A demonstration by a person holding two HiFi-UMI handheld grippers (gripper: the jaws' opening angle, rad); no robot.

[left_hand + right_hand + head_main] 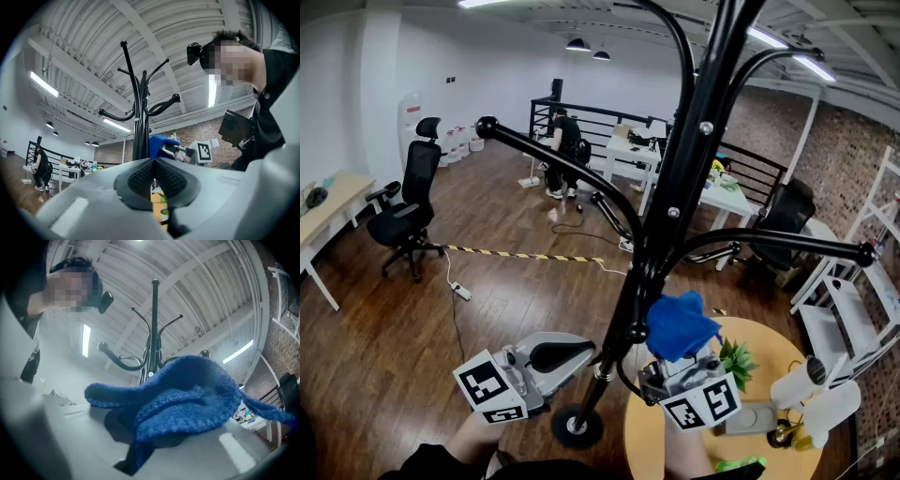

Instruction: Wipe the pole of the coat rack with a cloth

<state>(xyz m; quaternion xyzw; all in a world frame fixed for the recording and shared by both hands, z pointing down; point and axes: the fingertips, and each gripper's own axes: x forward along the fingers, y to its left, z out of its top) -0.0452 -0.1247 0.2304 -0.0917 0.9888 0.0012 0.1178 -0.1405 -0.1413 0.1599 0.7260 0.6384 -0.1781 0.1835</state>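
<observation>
Left of the pole (680, 187) I have open dark plank floor (487, 309), glossy and bare out to a black office chair (411, 202) well apart. Right of the pole it is tight: the round pale-wood table (769, 352) has its edge just beside the pole's disc base (575, 427), with a small green plant (736, 361) near that edge. Higher up, curved black arms (553, 155) with ball ends spread out from the pole on both sides.

The pole is a smooth, glossy black metal tube, leaning across my head view. The cloth (680, 323) is bright blue, a chunky knit, bunched and floppy.

My right gripper (667, 364) is pinching the cloth, which drapes over both jaws in the right gripper view. The cloth sits right beside the pole, low on its right side; I cannot tell if it touches.

My left gripper (581, 354) is on the pole's left, at about the same height. Its ribbed pads (140, 176) are pressed together with nothing between them, and the pole rises just past the tips.
</observation>
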